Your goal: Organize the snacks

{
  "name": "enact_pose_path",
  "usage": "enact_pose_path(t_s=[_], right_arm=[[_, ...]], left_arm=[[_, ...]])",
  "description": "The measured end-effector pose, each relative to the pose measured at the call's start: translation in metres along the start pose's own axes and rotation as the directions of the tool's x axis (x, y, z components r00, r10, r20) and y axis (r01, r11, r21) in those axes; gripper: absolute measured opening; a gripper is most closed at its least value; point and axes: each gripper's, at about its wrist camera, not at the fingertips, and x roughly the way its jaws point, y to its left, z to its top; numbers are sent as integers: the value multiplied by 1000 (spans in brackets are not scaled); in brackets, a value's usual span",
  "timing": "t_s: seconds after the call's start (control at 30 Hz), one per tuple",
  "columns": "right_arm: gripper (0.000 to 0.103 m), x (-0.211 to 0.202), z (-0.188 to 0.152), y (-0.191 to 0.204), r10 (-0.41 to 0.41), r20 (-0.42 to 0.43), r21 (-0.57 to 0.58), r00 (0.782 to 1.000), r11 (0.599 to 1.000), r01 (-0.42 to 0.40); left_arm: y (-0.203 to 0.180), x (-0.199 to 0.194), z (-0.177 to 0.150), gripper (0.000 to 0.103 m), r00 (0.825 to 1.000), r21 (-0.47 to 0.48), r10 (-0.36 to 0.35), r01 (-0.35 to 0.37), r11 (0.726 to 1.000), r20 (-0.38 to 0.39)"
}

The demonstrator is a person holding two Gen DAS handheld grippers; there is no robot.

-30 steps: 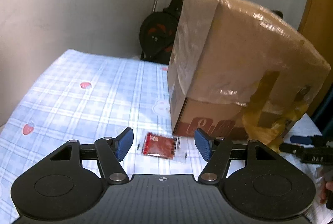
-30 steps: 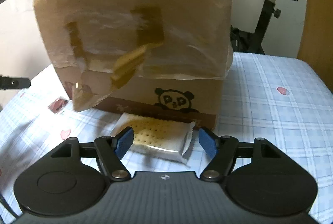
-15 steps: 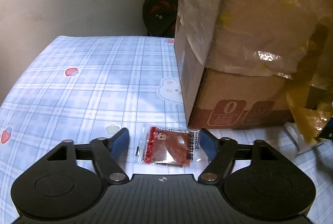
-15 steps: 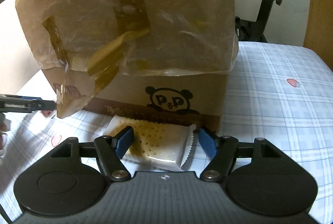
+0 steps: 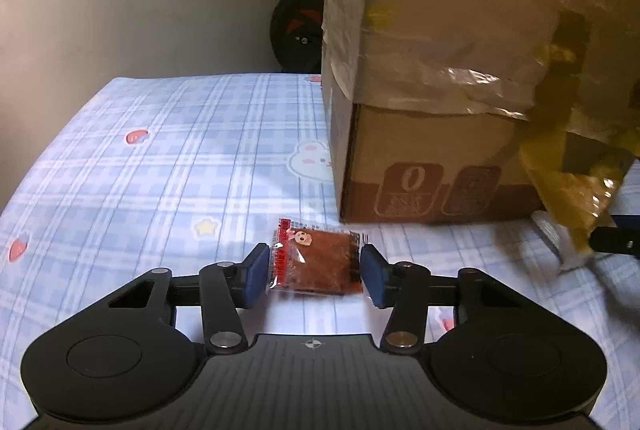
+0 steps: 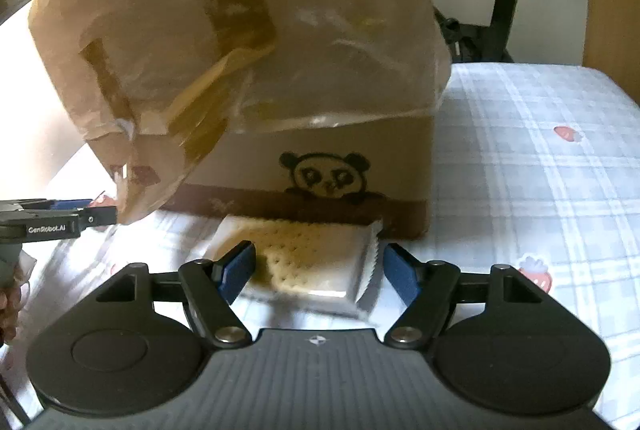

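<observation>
Both tools have closed in on their snacks since a second ago. Nothing seems sorted yet: your cardboard box [image 5: 440,70] stands on the checked sheet [image 5: 160,150]. Your right tool [image 6: 318,268] gapes around the cracker pack [image 6: 304,258]; your left tool [image 5: 314,276] has narrowed around the red packet [image 5: 316,262], pads just beside its edges.

Left gripper [image 5: 314,275]: low and level, jaws narrowed, blue pads [image 5: 256,276] touching or nearly touching both sides of what sits between them. Right gripper [image 6: 319,272]: low and level, jaws spread wider, blue fingertips [image 6: 402,279] apart. Left gripper's finger also shows at right wrist view's left edge.
</observation>
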Motion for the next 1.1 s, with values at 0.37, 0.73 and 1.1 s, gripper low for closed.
enact_pose_path(t_s=[0.37, 0.73, 1.1], right_arm=[[75, -14, -16, 13, 58, -18, -11, 998, 998, -58], [75, -23, -25, 15, 76, -23, -8, 997, 997, -76], [75, -33, -37, 19, 91, -2, -12, 996, 996, -91]], left_arm=[[-20, -27, -24, 49, 1000, -13, -22, 22, 1000, -16], [-22, -48, -33, 55, 997, -103, -53, 47, 994, -61], [-51, -60, -46, 55, 986, -69, -151, 146, 987, -75]])
